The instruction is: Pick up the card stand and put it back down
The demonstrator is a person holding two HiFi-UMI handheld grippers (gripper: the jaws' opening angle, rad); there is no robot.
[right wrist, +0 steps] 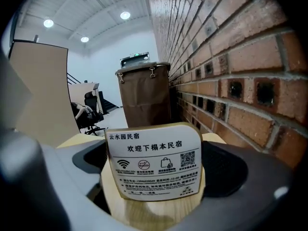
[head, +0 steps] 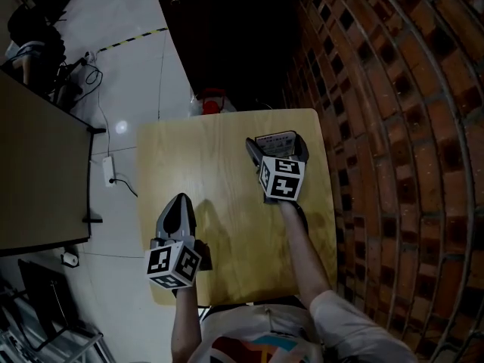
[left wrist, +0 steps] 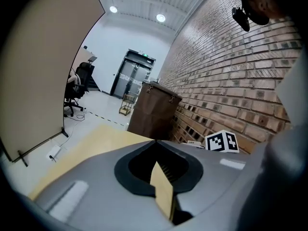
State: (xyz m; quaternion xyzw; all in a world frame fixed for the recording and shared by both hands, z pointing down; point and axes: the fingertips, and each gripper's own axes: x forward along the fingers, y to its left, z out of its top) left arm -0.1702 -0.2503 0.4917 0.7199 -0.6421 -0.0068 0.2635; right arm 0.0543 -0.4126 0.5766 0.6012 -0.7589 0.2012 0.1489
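The card stand [head: 274,140] is a white printed card in a pale wooden base, upright near the far right corner of the small wooden table [head: 219,157]. My right gripper [head: 277,149] straddles it with the jaws spread wide. In the right gripper view the card stand [right wrist: 154,170] fills the gap, and the dark pads [right wrist: 226,170] flank its edges without visibly pressing. The stand rests on the tabletop. My left gripper [head: 179,201] hovers over the table's near left part, well away from the stand. Its jaws meet at the tip [left wrist: 155,141] with nothing held.
A brick wall [head: 393,127] runs close along the table's right side. A brown bin [right wrist: 144,95] stands beyond the far edge, with a red object [head: 212,100] on the floor near it. To the left are a partition board [head: 38,172], floor cables [head: 113,176] and an office chair [left wrist: 79,83].
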